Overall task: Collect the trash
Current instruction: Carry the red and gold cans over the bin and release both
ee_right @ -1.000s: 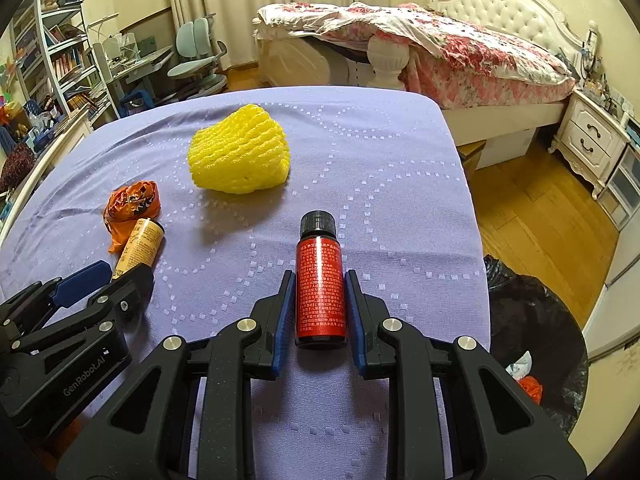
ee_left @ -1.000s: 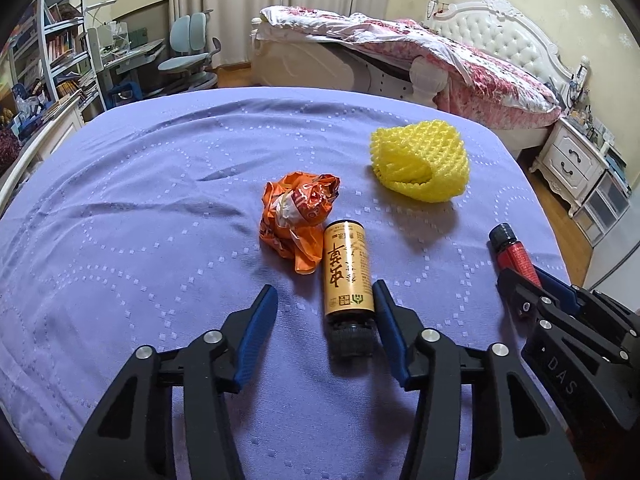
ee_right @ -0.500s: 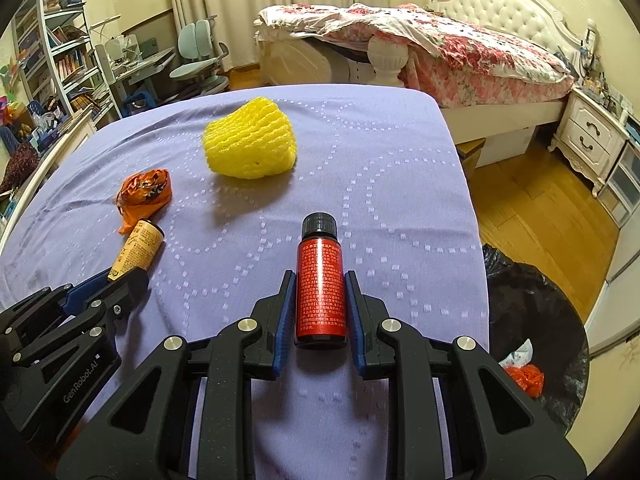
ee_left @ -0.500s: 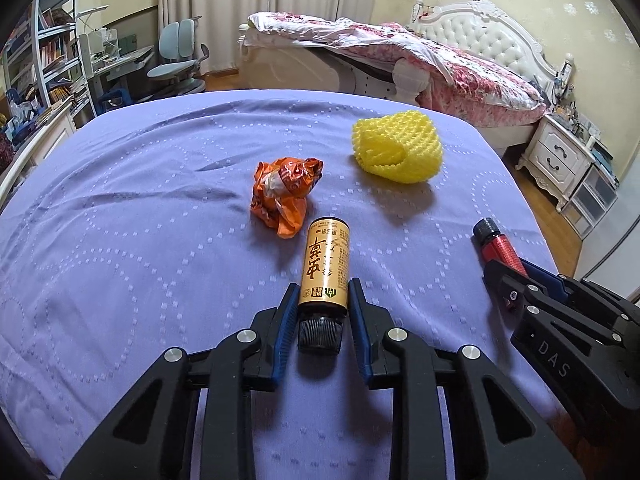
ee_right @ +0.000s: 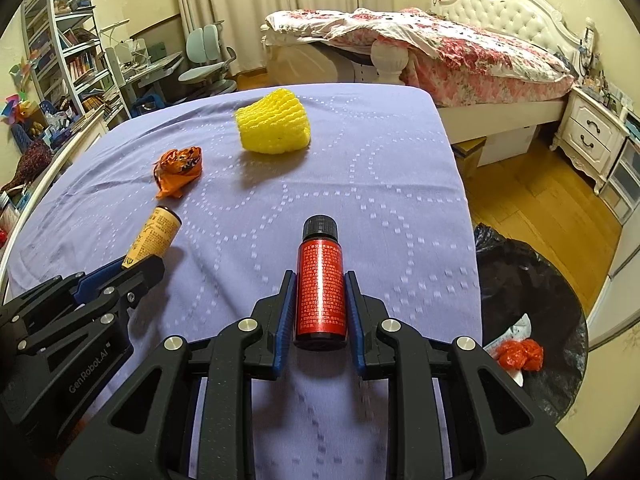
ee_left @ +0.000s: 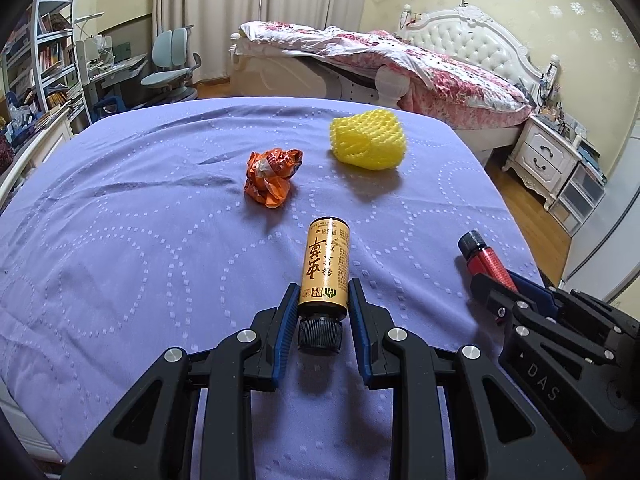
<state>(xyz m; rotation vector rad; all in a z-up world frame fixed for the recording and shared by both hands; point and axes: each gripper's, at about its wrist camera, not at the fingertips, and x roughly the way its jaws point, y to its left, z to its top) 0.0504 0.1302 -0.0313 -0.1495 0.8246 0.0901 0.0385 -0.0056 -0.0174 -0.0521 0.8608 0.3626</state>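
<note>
- Trash is what both hands are now carrying: the gold-labelled bottle (ee_left: pixel 324 270) sits between the blue pads of the left gripper (ee_left: pixel 323 312), cap toward the camera, and the red bottle (ee_right: pixel 320 288) is pinched in the right gripper (ee_right: pixel 320 304), cap pointing away.
- A second ago the left jaws stood wide apart with the gold bottle lying loose between them on the cloth; half a second ago they had come in, and now they are clamped on its lower body just above the cap. That is the real change: the second piece is secured.
- The right jaws were already pressed on the red bottle a second ago and look the same now (no slip that I can see).
- Both views have shifted: the crumpled orange wrapper (ee_left: pixel 272 178) and the yellow foam net (ee_left: pixel 366 144) look farther off than before, so both hands seem to be pulling back from the middle of the purple cloth (ee_left: pixel 120 240).
- Those two pieces still lie on the cloth, near each other but apart, untouched.
- The black-lined bin (ee_right: pixel 532 320) stands on the floor just off the cloth's right edge, with some red and white scraps already in it.
- My judgement: two of four items are in hand and the next step is the bin; the wrapper and net need another trip.
</note>
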